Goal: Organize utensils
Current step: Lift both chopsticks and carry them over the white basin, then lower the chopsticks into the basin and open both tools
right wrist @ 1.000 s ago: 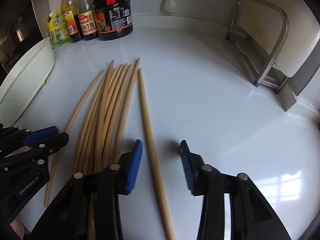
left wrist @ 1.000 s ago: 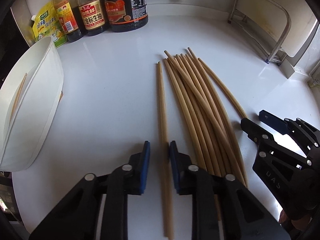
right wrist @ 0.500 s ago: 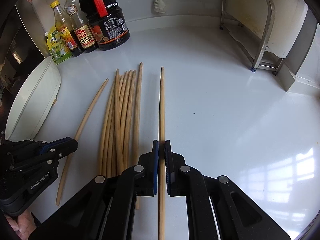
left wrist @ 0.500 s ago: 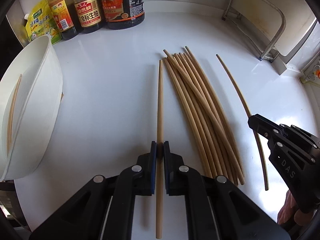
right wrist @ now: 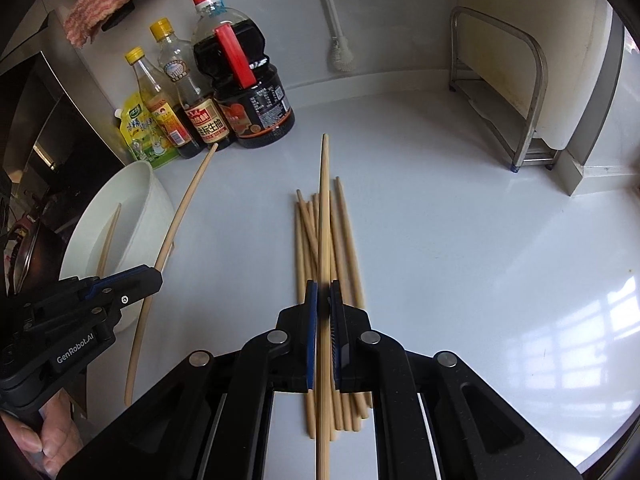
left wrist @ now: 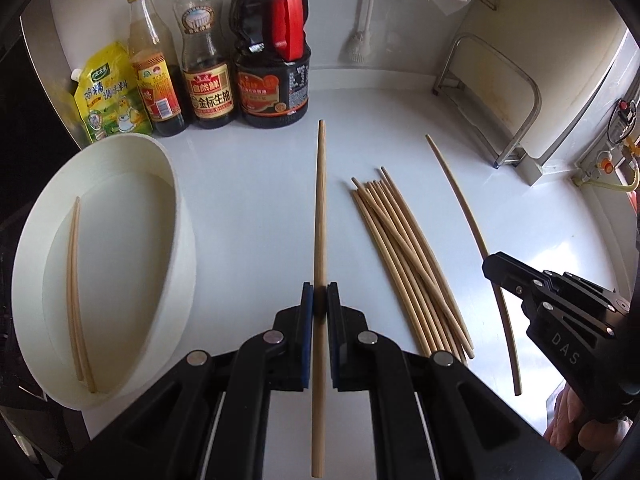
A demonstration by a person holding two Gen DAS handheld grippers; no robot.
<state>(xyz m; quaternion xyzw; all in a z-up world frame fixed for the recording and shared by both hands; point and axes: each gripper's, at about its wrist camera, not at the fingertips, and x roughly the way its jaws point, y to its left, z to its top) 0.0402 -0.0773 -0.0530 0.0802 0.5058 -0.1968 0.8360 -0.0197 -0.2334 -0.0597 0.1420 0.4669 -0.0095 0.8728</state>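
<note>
My left gripper (left wrist: 319, 290) is shut on one wooden chopstick (left wrist: 320, 200), held above the white counter (left wrist: 248, 208). My right gripper (right wrist: 323, 288) is shut on another chopstick (right wrist: 325, 200), lifted over the pile of several loose chopsticks (right wrist: 347, 240). From the left wrist, the pile (left wrist: 404, 256) lies between the two held sticks, and the right gripper (left wrist: 491, 267) shows at the right with its chopstick (left wrist: 456, 192). A white oval tub (left wrist: 182, 240) at the left holds two chopsticks (left wrist: 75, 280). The right wrist view shows the left gripper (right wrist: 155, 275), its chopstick (right wrist: 184, 208) and the tub (right wrist: 148, 200).
Sauce bottles (left wrist: 208, 80) and a yellow seasoning pouch (left wrist: 106, 96) stand along the back wall. A metal rack (left wrist: 516, 92) with a pale board stands at the back right. A brush (right wrist: 340, 52) hangs on the wall. A person's hand (right wrist: 44, 436) grips the left tool.
Both grippers closed on a chopstick each and lifted them off the counter. The right jaws stood wide open a second ago. The pile now lies lower and farther away in both views.
</note>
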